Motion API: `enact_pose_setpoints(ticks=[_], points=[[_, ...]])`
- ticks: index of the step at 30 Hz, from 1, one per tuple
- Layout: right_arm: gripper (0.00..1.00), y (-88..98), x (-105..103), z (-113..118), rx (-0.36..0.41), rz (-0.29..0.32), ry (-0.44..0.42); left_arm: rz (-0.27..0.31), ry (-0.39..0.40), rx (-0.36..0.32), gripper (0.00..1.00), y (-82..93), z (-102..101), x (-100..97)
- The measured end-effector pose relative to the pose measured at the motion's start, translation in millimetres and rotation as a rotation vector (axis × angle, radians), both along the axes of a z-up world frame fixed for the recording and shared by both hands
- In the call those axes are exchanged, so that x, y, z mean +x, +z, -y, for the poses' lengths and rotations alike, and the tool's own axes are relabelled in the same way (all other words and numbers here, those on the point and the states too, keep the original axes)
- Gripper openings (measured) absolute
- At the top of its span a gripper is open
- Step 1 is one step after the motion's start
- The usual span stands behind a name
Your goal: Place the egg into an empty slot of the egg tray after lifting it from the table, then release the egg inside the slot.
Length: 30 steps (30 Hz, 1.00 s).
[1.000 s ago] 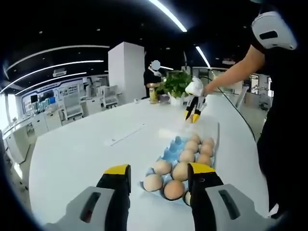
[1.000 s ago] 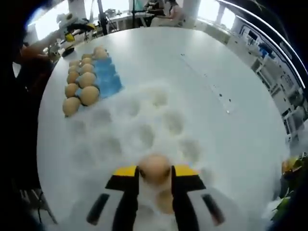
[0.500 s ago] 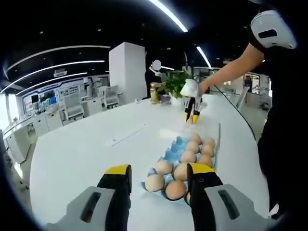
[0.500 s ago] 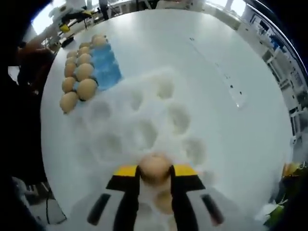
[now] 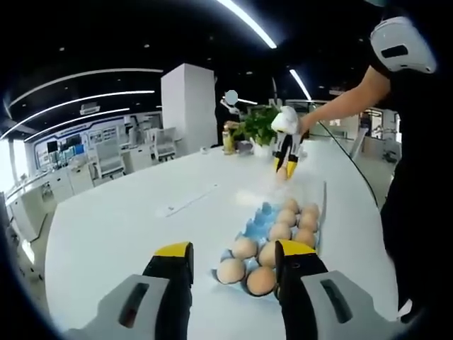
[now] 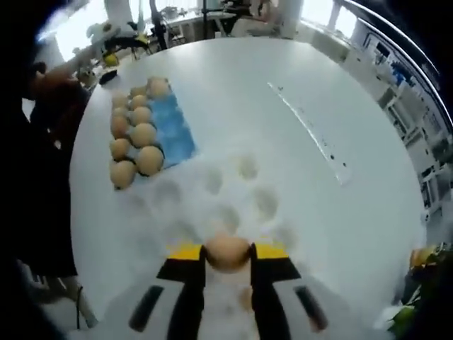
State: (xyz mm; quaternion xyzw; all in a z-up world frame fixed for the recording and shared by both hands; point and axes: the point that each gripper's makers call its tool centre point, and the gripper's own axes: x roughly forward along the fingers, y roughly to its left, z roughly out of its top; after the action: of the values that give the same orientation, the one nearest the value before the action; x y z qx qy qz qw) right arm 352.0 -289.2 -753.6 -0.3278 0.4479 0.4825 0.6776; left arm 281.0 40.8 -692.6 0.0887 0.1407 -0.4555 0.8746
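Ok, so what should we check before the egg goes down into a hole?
1. Egg held between the right gripper's jaws: ok.
2. Empty slots in the white tray: ok.
3. Egg right over one slot: cannot tell.
4. Blue tray with eggs apart from the white tray: ok.
5. Left gripper open and away from the white tray: ok.

- Open-plan office or showroom: long ceiling light strips (image 5: 248, 21) over a dark ceiling.
- Rows of desks with white chairs (image 5: 106, 156).
- Large white round table (image 5: 127, 219), potted plant (image 5: 258, 124), white pillar (image 5: 187, 106).
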Motion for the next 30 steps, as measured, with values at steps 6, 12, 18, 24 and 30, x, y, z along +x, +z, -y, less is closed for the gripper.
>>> enact_pose_setpoints(ticks=[6,12,18,24,30], points=[[0.24,2.2,-5,-18,0.013,0.006,0.054,0.001,0.003,-0.003,0.46,0.7,-1,-1.1],[0.24,3.5,-5,-31,0.024,0.003,0.085,0.009,0.003,-0.001,0.46,1.6,0,0.4],[0.24,4.7,-8,-46,0.04,-0.002,0.111,0.003,-0.001,0.0,0.46,-0.2,1,0.1],[0.24,2.8,-11,-60,0.046,-0.01,0.14,0.002,0.002,-0.001,0.46,-0.4,0,-1.0],[0.24,2.8,-12,-76,0.06,-0.01,0.169,0.0,0.007,0.001,0.46,-0.9,-2,-1.6]])
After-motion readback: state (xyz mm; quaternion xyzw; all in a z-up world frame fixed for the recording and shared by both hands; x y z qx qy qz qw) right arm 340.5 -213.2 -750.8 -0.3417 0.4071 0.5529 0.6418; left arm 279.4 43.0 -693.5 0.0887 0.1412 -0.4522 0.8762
